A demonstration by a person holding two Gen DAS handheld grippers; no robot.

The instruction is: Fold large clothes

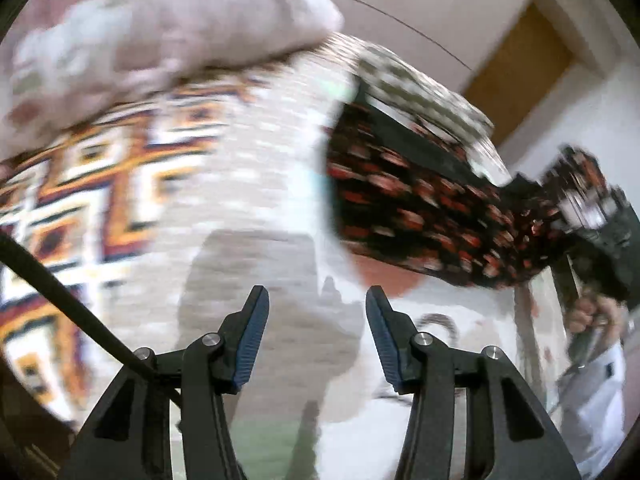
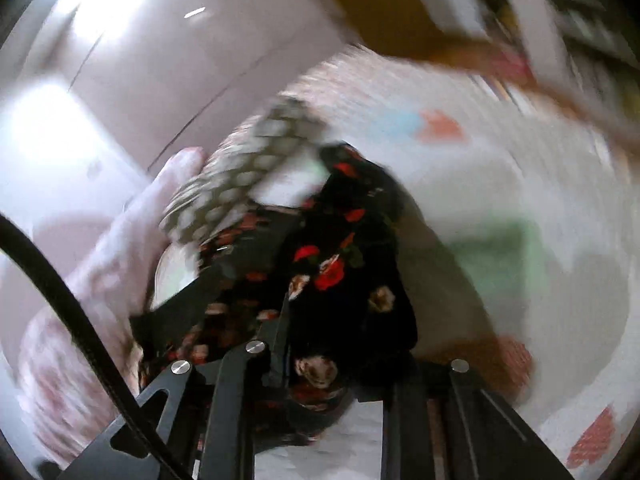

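The floppy, light floral dress is bunched in the clenched right tongs above the bed, left tongs released; probably best gripped at a hem.

Garment right of blanket

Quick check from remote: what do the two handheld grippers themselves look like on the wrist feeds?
The left gripper has black angular linkage arms, silver pivot screws and ribbed blue pads on its fingertips; a black cable crosses its left side. The right gripper shows the same black frame, silver screws and a black cable; its pads are hidden.
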